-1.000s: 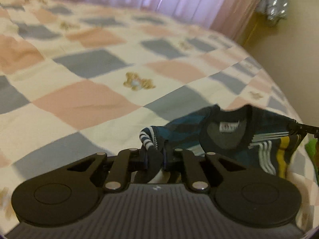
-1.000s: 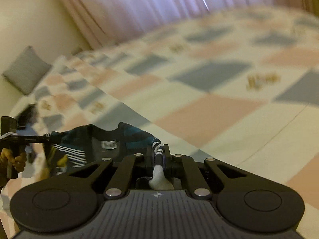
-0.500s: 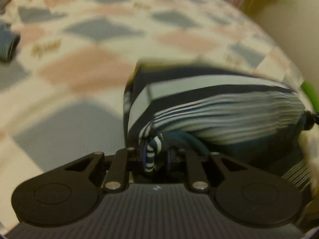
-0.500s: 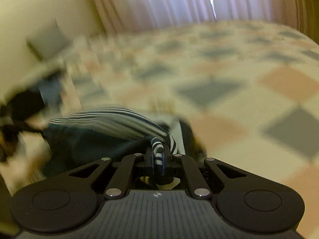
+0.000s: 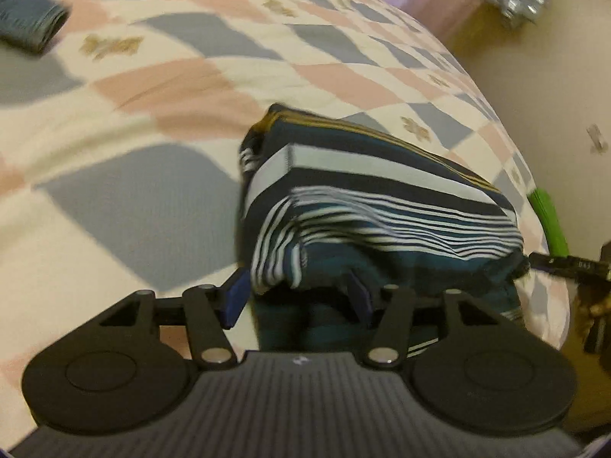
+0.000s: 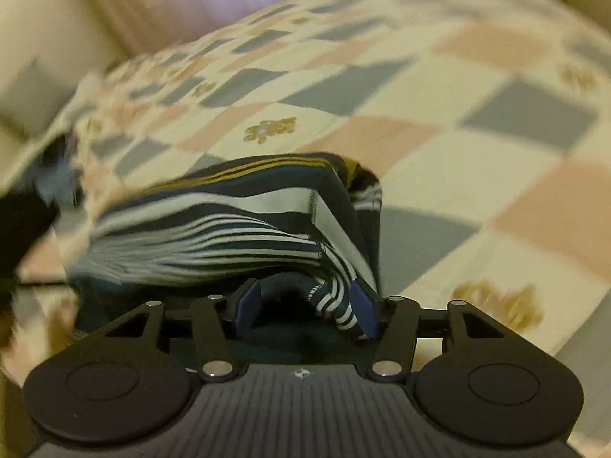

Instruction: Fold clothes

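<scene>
Both grippers are letting go now! The left gripper (image 5: 298, 297) has its jaws opening, blue pads spread with the striped shirt (image 5: 374, 206) slumping between them, no squeeze on the cloth any more. Same story on the right gripper (image 6: 305, 305): jaws opening, and a striped cuff or hem of the shirt (image 6: 236, 225) just draped against one blue pad rather than pinched.

The shirt itself lies doubled over on the checked bedspread (image 5: 152, 175), close to the near edge of the bed, with the folded-over layer on top and a yellow-striped band showing along the far side. A rolled grey-blue garment (image 5: 26, 26) sits well apart, toward the far left corner of the bed.

How will it handle? Soft, light knit by the look of it, floppy, no stiffness at all, so it should sag wherever it isn't supported. Best bet for the next hold is probably the two near corners of the fold, pinching through all layers so the fold doesn't slide apart.
</scene>
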Tool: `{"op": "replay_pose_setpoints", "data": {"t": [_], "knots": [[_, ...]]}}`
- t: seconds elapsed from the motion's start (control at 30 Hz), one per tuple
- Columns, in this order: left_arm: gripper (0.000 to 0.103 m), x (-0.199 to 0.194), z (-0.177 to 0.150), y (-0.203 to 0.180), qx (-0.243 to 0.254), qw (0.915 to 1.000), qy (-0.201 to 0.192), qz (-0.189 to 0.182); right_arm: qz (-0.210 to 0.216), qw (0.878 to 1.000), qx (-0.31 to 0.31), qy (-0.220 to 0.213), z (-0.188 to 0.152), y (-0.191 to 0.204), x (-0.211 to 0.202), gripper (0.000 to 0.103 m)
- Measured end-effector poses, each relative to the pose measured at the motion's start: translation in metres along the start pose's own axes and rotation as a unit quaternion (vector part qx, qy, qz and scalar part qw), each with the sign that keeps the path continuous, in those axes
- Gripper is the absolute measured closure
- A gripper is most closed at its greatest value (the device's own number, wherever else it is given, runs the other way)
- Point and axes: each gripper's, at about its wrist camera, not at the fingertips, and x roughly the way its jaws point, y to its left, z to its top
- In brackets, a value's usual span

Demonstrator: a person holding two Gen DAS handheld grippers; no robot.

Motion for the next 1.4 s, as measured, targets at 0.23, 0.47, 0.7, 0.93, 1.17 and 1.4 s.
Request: {"op": "replay_pose_setpoints", "data": {"t": [0.23, 0.47, 0.7, 0.93, 1.17, 1.4], "knots": [[0.092, 0.022, -0.010, 0.020, -0.202, 0.9749, -0.015, -0.093, 0.049, 0.976, 0.209, -0.031, 0.001, -0.048, 0.021, 0.103], [0.070, 0.011, -0.023, 0.018, -0.218, 0.9718, -0.013, -0.088, 0.040, 0.980, 0.182, -0.070, 0.023, -0.054, -0.020, 0.102], [0.036, -0.007, -0.026, 0.027, -0.262, 0.9605, -0.062, -0.069, 0.057, 0.970, 0.236, -0.012, -0.023, -0.061, -0.003, 0.058], [0.051, 0.020, -0.020, 0.037, -0.312, 0.9451, -0.049, -0.084, 0.134, 0.910, 0.390, -0.041, -0.041, -0.077, 0.029, 0.058], [0.093, 0.041, -0.019, 0.027, -0.287, 0.9554, -0.013, -0.068, 0.130, 0.911, 0.388, -0.043, -0.037, -0.075, 0.021, 0.055], [0.097, 0.034, -0.023, 0.012, -0.292, 0.9419, -0.031, -0.163, 0.149, 0.932, 0.321, -0.083, -0.019, -0.071, 0.004, 0.095]]}}
